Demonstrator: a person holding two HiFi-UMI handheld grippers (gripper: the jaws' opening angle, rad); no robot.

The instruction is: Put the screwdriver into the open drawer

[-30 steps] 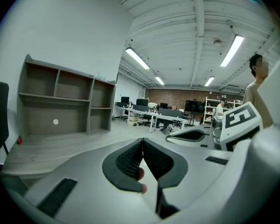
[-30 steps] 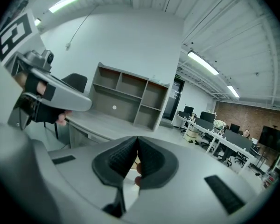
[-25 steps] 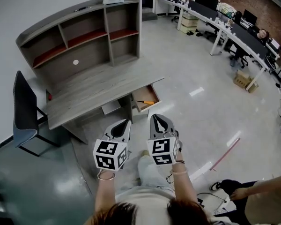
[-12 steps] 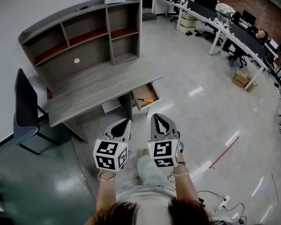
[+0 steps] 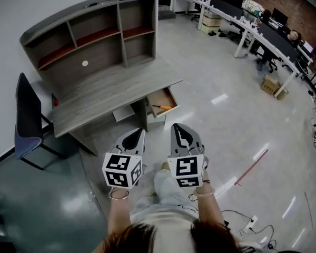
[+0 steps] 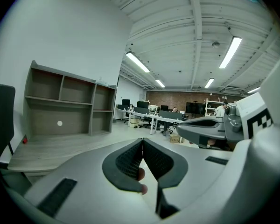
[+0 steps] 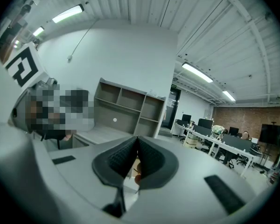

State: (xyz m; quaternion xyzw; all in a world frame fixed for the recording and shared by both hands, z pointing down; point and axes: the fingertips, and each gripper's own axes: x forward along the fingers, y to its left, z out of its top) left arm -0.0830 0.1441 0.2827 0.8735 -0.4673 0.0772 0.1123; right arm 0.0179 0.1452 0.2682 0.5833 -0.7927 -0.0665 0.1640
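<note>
The screwdriver point(image 5: 163, 107), orange-handled, lies inside the open drawer point(image 5: 159, 95) at the right end of the grey desk point(image 5: 105, 96). Both grippers hang in front of the person, well short of the desk. My left gripper point(image 5: 140, 133) is shut with nothing in it; its pads point(image 6: 130, 160) meet at the tip. My right gripper point(image 5: 177, 127) is also shut and empty, its pads point(image 7: 151, 158) pressed together. In the right gripper view, the drawer with the screwdriver's handle point(image 7: 136, 178) shows through the gap below the tips.
A shelf hutch point(image 5: 89, 33) stands on the desk's back. A dark chair point(image 5: 26, 123) sits at the desk's left. Rows of office desks point(image 5: 247, 28) fill the far right. A red strip point(image 5: 253, 172) and cables point(image 5: 242, 220) lie on the glossy floor.
Both grippers and the view have drawn slightly back from the desk. A person crouching at the lower right a second ago is gone from view.
</note>
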